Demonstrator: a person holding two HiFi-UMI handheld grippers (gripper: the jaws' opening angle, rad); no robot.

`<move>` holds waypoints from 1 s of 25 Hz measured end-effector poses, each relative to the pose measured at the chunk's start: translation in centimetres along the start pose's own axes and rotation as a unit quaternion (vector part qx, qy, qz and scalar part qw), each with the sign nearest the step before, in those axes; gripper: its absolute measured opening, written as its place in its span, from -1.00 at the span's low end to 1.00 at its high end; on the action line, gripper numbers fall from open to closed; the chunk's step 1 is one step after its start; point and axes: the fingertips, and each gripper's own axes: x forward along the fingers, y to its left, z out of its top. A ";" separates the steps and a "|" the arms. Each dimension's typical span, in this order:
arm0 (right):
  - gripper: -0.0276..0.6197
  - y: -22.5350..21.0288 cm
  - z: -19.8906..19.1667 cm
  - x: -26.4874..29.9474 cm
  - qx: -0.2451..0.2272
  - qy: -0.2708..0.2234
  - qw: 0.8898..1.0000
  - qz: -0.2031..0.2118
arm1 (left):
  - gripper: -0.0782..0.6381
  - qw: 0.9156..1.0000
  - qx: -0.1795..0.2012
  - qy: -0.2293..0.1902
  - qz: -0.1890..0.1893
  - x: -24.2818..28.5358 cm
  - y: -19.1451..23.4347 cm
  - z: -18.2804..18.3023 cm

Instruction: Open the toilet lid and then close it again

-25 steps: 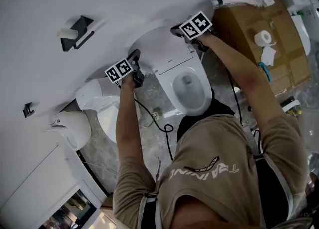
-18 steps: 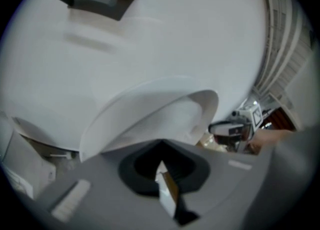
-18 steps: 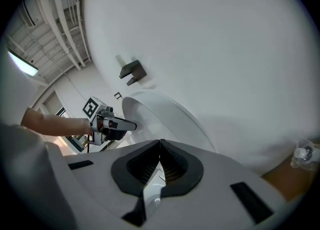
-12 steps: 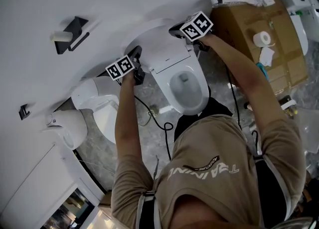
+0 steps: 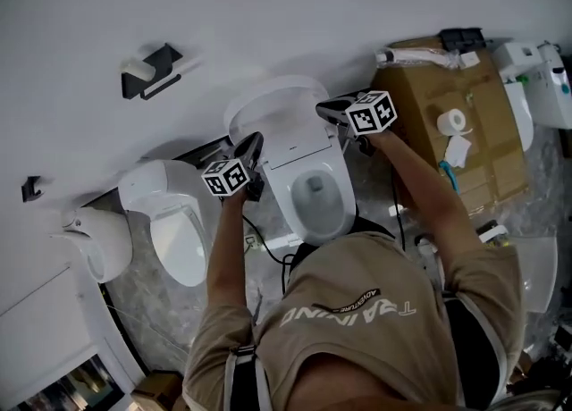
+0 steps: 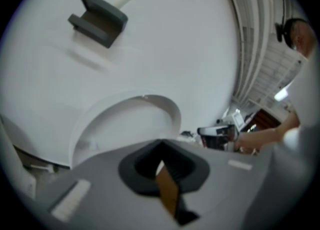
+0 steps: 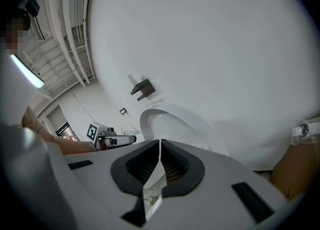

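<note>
White toilet lid (image 5: 264, 104) stands raised against the wall above the bowl (image 5: 315, 197) | my left gripper (image 5: 254, 144) jaws together, empty, beside its left edge | right gripper (image 5: 325, 111) likewise, at its right edge

Tan short-sleeved T-shirt (image 5: 375, 284) (white lettering), dark straps (image 5: 246, 373); hand-held grippers (image 7: 159, 146) grey, black-padded.

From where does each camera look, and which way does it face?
Head view: on the person's head, steeply down at the toilet with raised lid; left forearm, right forearm, torso, left tongs, right tongs show.
Left gripper view: on the left tongs, along its shut jaws toward lid and wall; right forearm shows.
Right gripper view: on the right tongs, along its shut jaws toward the lid; left forearm shows.
Both gripper views share the lid and the dark wall holder.
</note>
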 end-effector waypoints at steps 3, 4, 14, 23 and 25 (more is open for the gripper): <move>-0.86 1.9 -0.6 0.0 -0.050 0.027 0.998 0.012 | -0.76 0.996 0.083 0.017 0.012 -0.8 -0.5 1.0; -0.86 2.3 -0.8 0.2 -0.074 0.041 0.996 0.011 | -0.76 0.994 0.105 0.021 0.014 -1.1 -0.7 1.6; -0.27 3.1 2.0 1.2 -0.152 0.049 0.987 -0.033 | -0.33 0.980 0.187 0.020 0.062 -2.6 0.9 6.7; -0.20 -1.6 4.2 3.2 -0.225 0.089 0.965 -0.102 | 0.10 0.948 0.292 0.102 0.076 -0.7 5.0 7.3; -0.18 -2.3 4.3 4.1 -0.242 0.107 0.959 -0.100 | 0.11 0.939 0.312 0.131 0.061 0.3 5.6 6.5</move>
